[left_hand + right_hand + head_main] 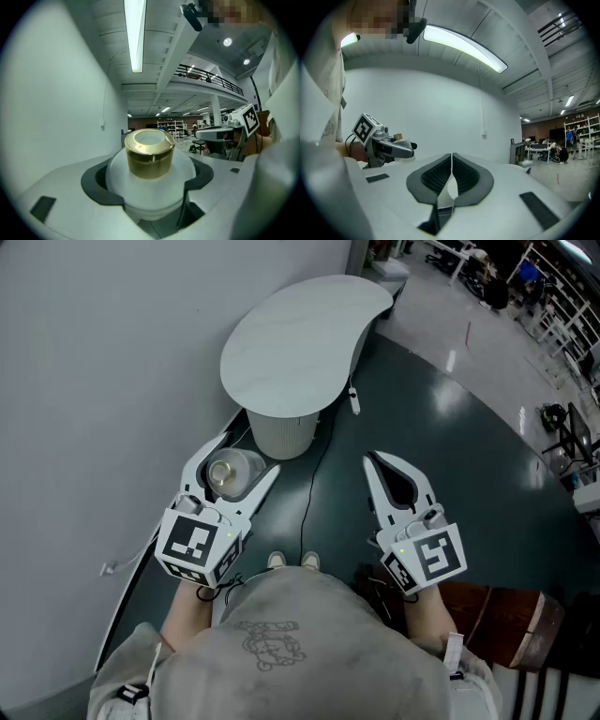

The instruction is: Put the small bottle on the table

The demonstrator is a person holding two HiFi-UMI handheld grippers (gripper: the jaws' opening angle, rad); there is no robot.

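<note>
Table (300, 343) top free (wall (94, 352) L).

— Any words or numbers to read here?
— None. In the head view, lower left, the left cube (197, 545) on the left gripper (249, 456) bears only a black-and-white square marker, with no letters in it.
— And lower right?
— The right cube (433, 557) on the right gripper (372, 465) bears the same kind of marker. Each gripper view shows the other gripper's marker at its edge.
— Anything on the clothing?
— A faint line print (265, 645) on the shirt (309, 615), bottom centre. It's too small to read.
</note>
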